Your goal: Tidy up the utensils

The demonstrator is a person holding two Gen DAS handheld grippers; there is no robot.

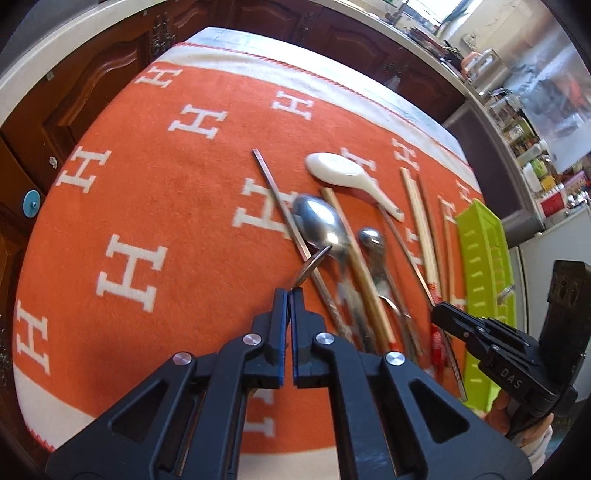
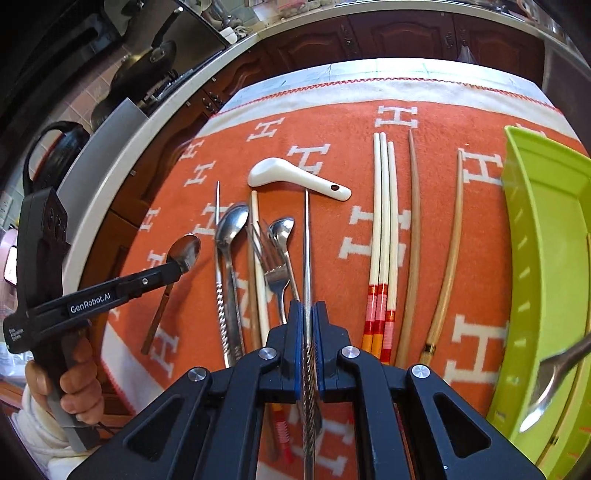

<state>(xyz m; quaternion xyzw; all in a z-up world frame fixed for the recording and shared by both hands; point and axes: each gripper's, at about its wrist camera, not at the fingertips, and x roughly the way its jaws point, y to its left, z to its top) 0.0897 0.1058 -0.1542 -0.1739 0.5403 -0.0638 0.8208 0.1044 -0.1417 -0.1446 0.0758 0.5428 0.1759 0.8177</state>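
My left gripper (image 1: pixel 289 293) is shut on a metal spoon (image 1: pixel 318 223), gripped at its neck and held above the orange cloth; the right wrist view shows it (image 2: pixel 183 252) with the handle hanging down. My right gripper (image 2: pixel 306 308) is shut on a metal chopstick (image 2: pixel 306 240) with a twisted end, pointing forward. On the cloth lie a white ceramic spoon (image 2: pixel 295 177), metal spoons (image 2: pixel 231 225), a fork (image 2: pixel 271 262), cream chopsticks (image 2: pixel 384 221) and wooden chopsticks (image 2: pixel 413 236).
A green tray (image 2: pixel 546 206) stands at the right with a metal spoon (image 2: pixel 550 380) in it. The cloth-covered table (image 2: pixel 332 122) ends at dark wooden cabinets (image 2: pixel 402 33) behind. A counter with pans (image 2: pixel 147 70) lies to the left.
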